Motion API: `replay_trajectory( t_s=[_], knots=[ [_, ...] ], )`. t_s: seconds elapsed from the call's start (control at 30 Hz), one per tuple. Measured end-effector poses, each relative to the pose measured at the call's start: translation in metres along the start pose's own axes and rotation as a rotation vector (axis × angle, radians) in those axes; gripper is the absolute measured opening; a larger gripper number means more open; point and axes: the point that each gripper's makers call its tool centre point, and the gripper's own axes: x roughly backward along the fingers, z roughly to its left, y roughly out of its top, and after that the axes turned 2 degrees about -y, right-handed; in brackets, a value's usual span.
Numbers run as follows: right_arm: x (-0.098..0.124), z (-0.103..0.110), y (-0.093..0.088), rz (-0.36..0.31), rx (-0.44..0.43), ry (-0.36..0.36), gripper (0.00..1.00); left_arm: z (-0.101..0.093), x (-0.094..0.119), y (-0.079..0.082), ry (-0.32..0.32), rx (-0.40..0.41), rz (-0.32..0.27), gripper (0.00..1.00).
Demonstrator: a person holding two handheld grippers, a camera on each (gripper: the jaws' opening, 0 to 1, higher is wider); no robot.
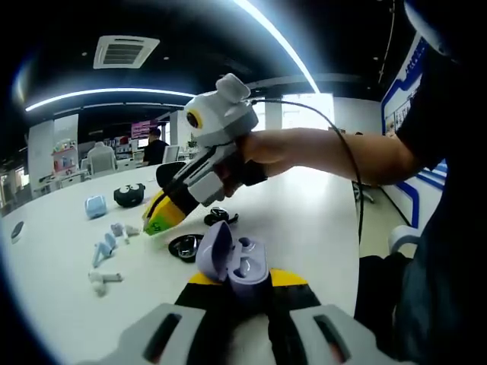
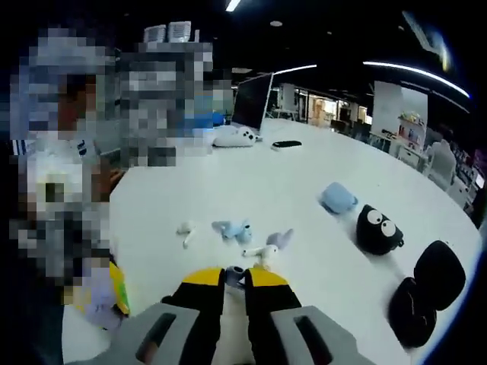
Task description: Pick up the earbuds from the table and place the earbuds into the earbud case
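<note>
The left gripper (image 1: 237,283) is closed on the open lilac earbud case (image 1: 232,260). The right gripper (image 2: 235,278) pinches a small earbud (image 2: 235,273) above the white table (image 2: 304,171). More earbuds (image 2: 234,230) lie just beyond; a blue case (image 2: 338,198) sits farther.

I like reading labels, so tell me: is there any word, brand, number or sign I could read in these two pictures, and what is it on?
None can be read.
Blue wall panel, left gripper view: shapes, no legible letters.
Pink shop sign far back: blurred.
Display stand, right gripper view: too small.
Lilac earbud case, black googly-eyed case, blue case: no visible print.
</note>
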Motion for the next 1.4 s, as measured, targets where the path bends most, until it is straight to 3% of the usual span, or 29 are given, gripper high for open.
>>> replay_trajectory(
  t_s=[0.27,0.83,1.07,1.4],
  knots=[
    [0.016,0.008,0.012,-0.112,-0.144,0.032,0.1,0.001,0.0,0.0,0.0,0.0,0.0,0.19],
    [0.057,0.035,0.015,-0.231,-0.253,0.05,0.1,-0.001,0.001,0.001,0.0,0.0,0.0,0.19],
    [0.073,0.048,0.013,-0.261,-0.286,0.069,0.1,-0.001,0.0,0.001,-0.001,0.001,0.001,0.19],
    [0.084,0.063,0.004,-0.255,-0.306,0.119,0.1,0.0,0.0,0.0,0.0,0.001,0.001,0.19]
  ],
)
